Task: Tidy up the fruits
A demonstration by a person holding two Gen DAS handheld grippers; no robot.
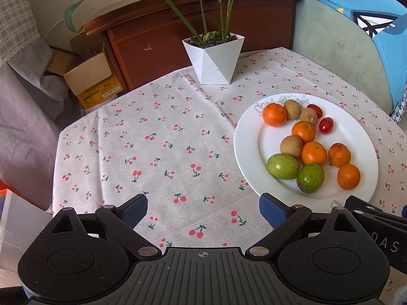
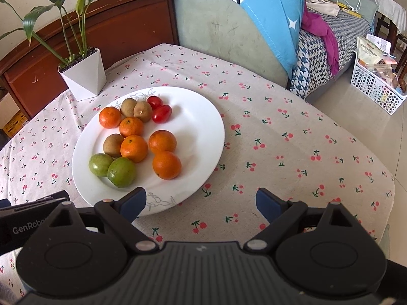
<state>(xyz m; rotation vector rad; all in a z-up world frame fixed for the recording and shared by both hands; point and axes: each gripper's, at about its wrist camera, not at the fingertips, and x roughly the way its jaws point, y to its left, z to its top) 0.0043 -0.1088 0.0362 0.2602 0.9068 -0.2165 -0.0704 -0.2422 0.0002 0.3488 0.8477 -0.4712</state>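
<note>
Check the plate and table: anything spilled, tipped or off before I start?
Nothing stands out. All the fruit sits on the plate, none on the cloth; the plant pot stands upright.

The plant [image 1: 203, 5] leaves run past the top edge; the cardboard box [image 1: 91, 81] print seems unreadable.

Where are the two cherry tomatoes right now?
The two cherry tomatoes lie on the far part of the white plate, side by side, just right of the brown fruits in the right wrist view and behind the oranges.
</note>
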